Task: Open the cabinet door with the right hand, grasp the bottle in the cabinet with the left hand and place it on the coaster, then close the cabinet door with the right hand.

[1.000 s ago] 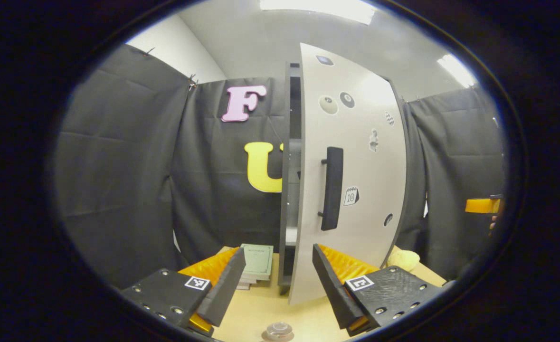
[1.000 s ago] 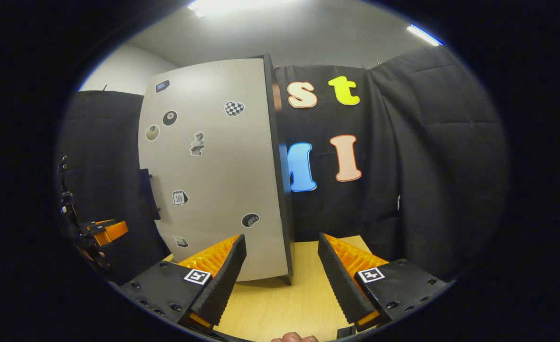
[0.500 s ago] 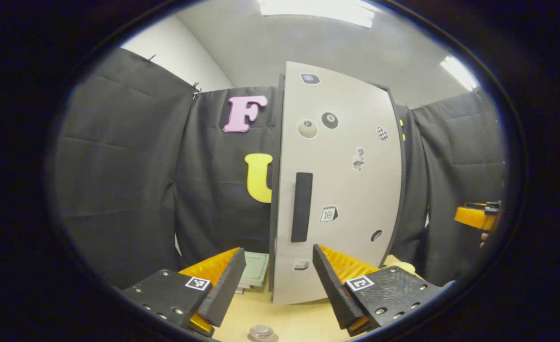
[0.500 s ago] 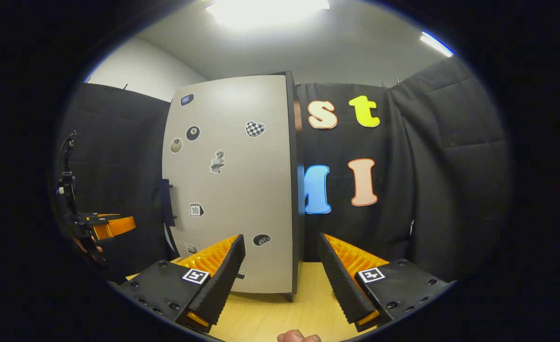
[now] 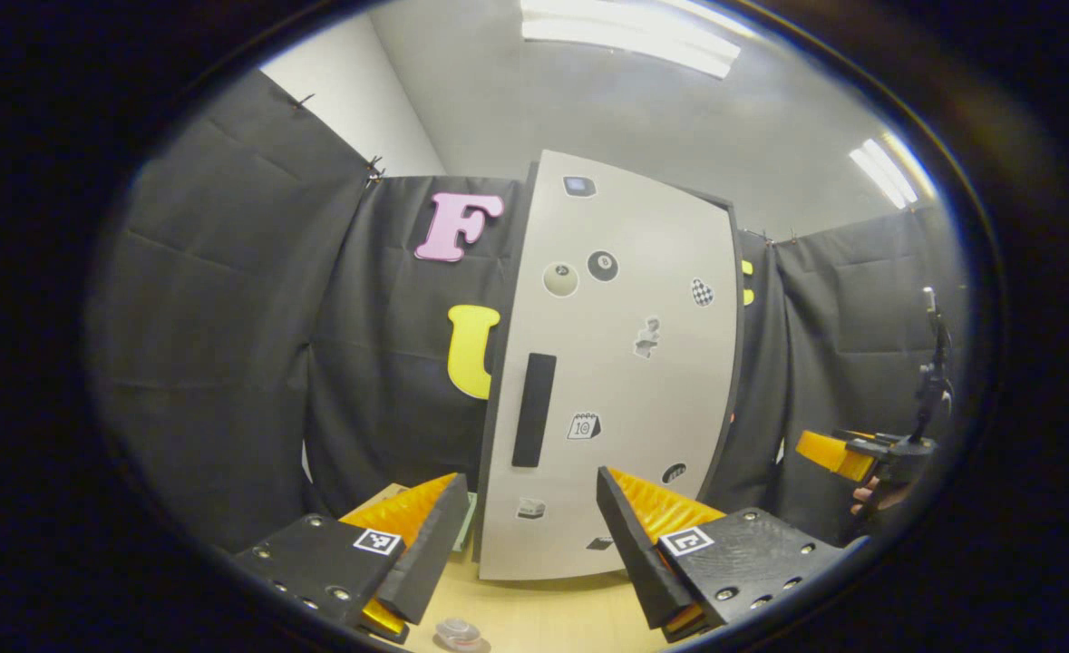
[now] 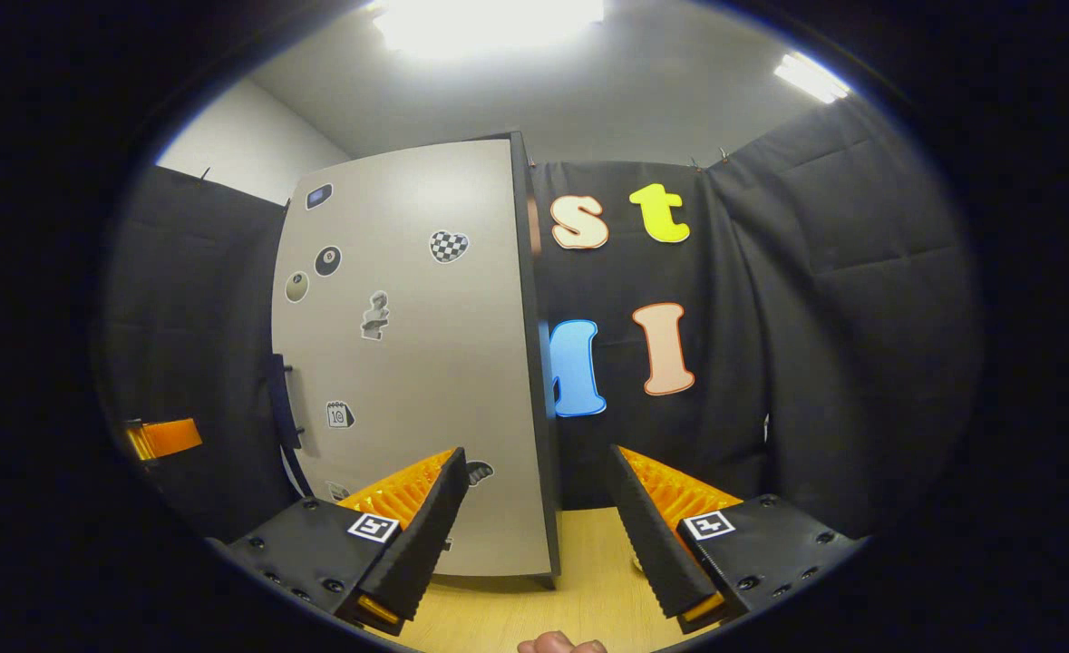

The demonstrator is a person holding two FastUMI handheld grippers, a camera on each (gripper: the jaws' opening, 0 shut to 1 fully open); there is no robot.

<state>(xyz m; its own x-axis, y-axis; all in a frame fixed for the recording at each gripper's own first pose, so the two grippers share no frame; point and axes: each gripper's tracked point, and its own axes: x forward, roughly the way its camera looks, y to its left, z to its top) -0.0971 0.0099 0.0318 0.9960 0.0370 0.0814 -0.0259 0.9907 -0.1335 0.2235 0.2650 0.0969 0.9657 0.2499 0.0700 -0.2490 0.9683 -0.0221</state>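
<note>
In the left gripper view the left gripper (image 5: pixel 525 535) has its fingers spread, with nothing between them. Just below its left finger the bottle (image 5: pixel 458 632) stands on the table (image 5: pixel 543 617). Ahead, the cabinet door (image 5: pixel 616 381) is shut, its handle (image 5: pixel 534 410) facing the gripper. In the right gripper view the right gripper (image 6: pixel 539 512) is spread too, with the door's hinge edge straight ahead

Both views look up at the closed cabinet door (image 5: pixel 616 381) (image 6: pixel 407 363) from low over the table (image 5: pixel 543 617) (image 6: pixel 516 608), left one head-on, right one from its right.
</note>
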